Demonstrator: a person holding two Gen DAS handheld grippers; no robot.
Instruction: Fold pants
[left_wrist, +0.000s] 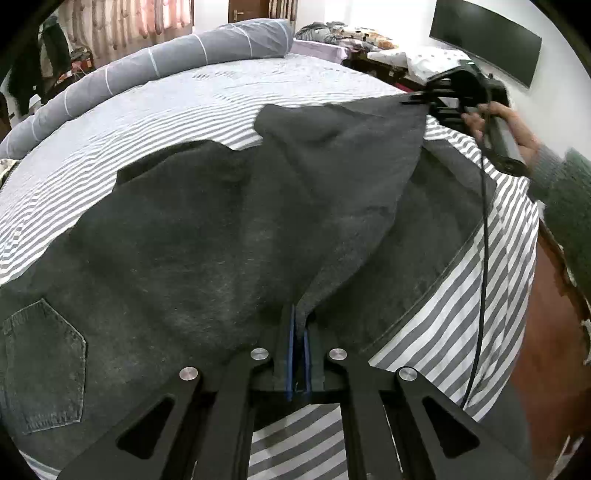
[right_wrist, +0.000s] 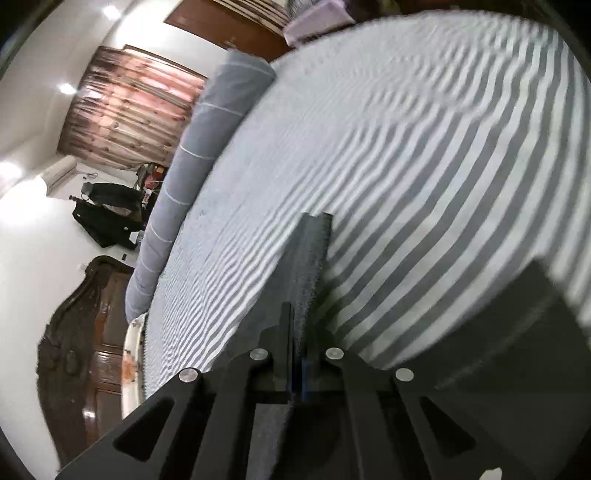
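The left hand-held gripper, a black two-finger unit with blue pads, is clamped on an edge of the one pair of dark grey denim pants. The cloth rises into the closed jaws and spreads away from them to the left and ahead. One stitched back pocket lies flat at the near left of the left wrist view.

The pants rest on one bed with a grey-and-white striped sheet, near its right-hand edge. One pant portion is lifted off the sheet and stretches taut from the left unit up to the right hand-held gripper, well apart at the upper right. That unit is closed on the far end of the cloth. One hand with a grey-green sleeve holds its handle, and one black cable hangs down from it.

In the right wrist view, the right hand-held gripper pinches a narrow strip of the pants, which stands up beyond the fingertips. This view is blurred.

Farther off, one long grey bolster lies along the far side of the bed. One pink curtain hangs behind it. One dark flat screen is mounted on the wall at the upper right.
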